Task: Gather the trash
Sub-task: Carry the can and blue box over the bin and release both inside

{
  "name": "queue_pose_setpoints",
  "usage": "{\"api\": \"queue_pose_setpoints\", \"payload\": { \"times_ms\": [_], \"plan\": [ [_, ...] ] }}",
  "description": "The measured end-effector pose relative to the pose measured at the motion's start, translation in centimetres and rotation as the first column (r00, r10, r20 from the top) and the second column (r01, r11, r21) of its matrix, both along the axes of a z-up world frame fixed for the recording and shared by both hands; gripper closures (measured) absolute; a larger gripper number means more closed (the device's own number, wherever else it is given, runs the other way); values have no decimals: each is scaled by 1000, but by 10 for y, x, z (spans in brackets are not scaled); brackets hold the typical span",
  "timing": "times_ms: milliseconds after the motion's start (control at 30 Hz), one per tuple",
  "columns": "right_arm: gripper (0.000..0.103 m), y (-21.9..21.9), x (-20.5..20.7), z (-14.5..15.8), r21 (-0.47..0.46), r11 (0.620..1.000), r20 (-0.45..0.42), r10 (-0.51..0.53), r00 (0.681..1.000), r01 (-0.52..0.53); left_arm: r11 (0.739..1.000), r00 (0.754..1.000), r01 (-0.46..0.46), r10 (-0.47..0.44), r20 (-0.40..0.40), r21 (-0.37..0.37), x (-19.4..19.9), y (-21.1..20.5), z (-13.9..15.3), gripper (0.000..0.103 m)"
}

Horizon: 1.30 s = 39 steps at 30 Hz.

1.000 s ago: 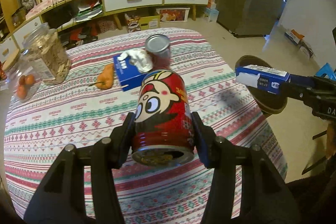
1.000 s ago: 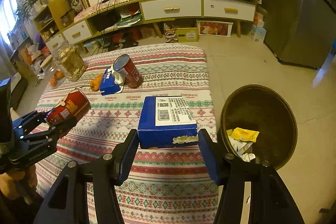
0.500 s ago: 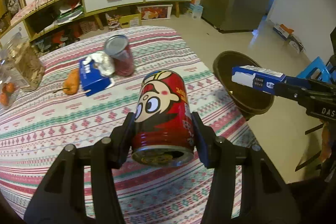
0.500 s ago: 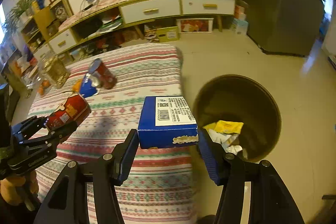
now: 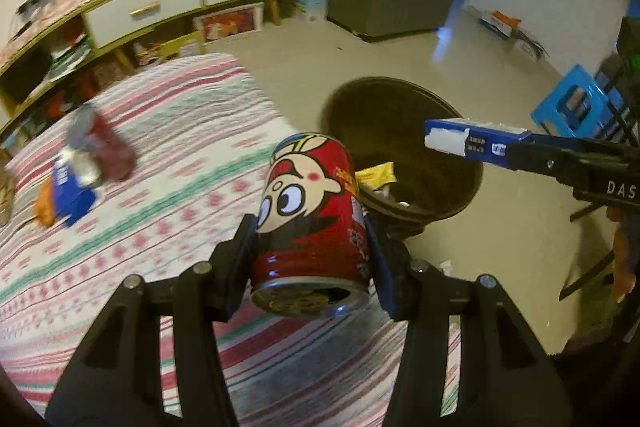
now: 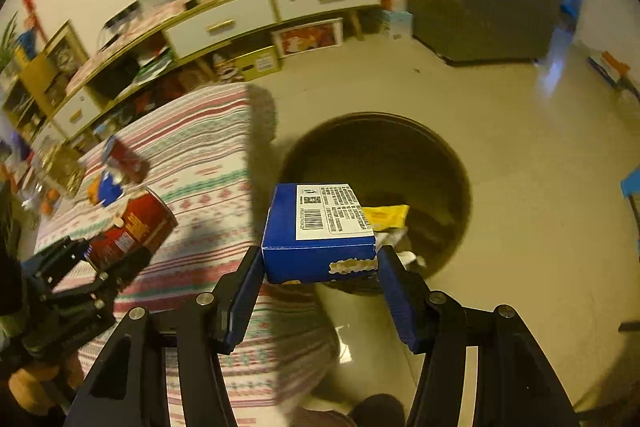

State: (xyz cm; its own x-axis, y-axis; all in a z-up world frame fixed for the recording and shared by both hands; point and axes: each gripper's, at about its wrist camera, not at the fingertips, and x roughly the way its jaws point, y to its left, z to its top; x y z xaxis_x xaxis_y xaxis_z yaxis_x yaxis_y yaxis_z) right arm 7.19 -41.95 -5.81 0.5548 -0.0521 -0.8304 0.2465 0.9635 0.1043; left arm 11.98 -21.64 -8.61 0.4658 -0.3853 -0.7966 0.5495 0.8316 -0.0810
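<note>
My left gripper (image 5: 310, 247) is shut on a red cartoon can (image 5: 312, 215) and holds it over the table's right edge, next to the dark round trash bin (image 5: 440, 203). My right gripper (image 6: 320, 267) is shut on a blue box (image 6: 320, 227) and holds it over the bin's near rim (image 6: 460, 171). The box also shows in the left wrist view (image 5: 476, 141), and the can in the right wrist view (image 6: 134, 227). A yellow wrapper (image 6: 386, 217) and white scraps lie inside the bin.
A striped tablecloth (image 5: 160, 187) covers the table. On it lie a second red can (image 5: 108, 147), a blue box with white tissue (image 5: 70, 183) and an orange item (image 5: 44, 207). A blue stool (image 5: 576, 103) stands on the floor at right.
Both grippers have swung right, from over the table toward the bin. The blue box now hangs over the bin's rim and the can is at the table's edge beside it.
</note>
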Motion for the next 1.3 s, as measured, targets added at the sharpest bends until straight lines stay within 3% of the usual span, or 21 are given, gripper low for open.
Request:
{"api": "queue_pose_setpoints", "payload": {
  "times_ms": [267, 567, 733, 800, 867, 1300],
  "plan": [
    [44, -49, -3, -18, 2, 995, -56, -96, 994, 96, 998, 996, 64, -64, -66, -6, 19, -73, -24, 49],
    [44, -76, 3, -29, 11, 989, -81, -147, 986, 148, 996, 993, 87, -85, -80, 18, 33, -105, -39, 49],
    [44, -86, 3, -39, 19, 985, -104, -170, 980, 173, 996, 989, 80, -83, -123, -28, 37, -105, -43, 47],
    [44, -88, 4, -40, 25, 983, -109, -177, 978, 181, 996, 989, 71, -76, -129, -44, 37, -103, -42, 27],
    [44, -89, 5, -41, 26, 982, -110, -182, 977, 186, 997, 994, 54, -58, -89, -50, 33, -98, -34, 18],
    [44, -74, 26, -57, 6, 986, -161, -163, 973, 166, 999, 999, -9, 7, -53, -41, 28, -23, -5, 17]
  ]
}}
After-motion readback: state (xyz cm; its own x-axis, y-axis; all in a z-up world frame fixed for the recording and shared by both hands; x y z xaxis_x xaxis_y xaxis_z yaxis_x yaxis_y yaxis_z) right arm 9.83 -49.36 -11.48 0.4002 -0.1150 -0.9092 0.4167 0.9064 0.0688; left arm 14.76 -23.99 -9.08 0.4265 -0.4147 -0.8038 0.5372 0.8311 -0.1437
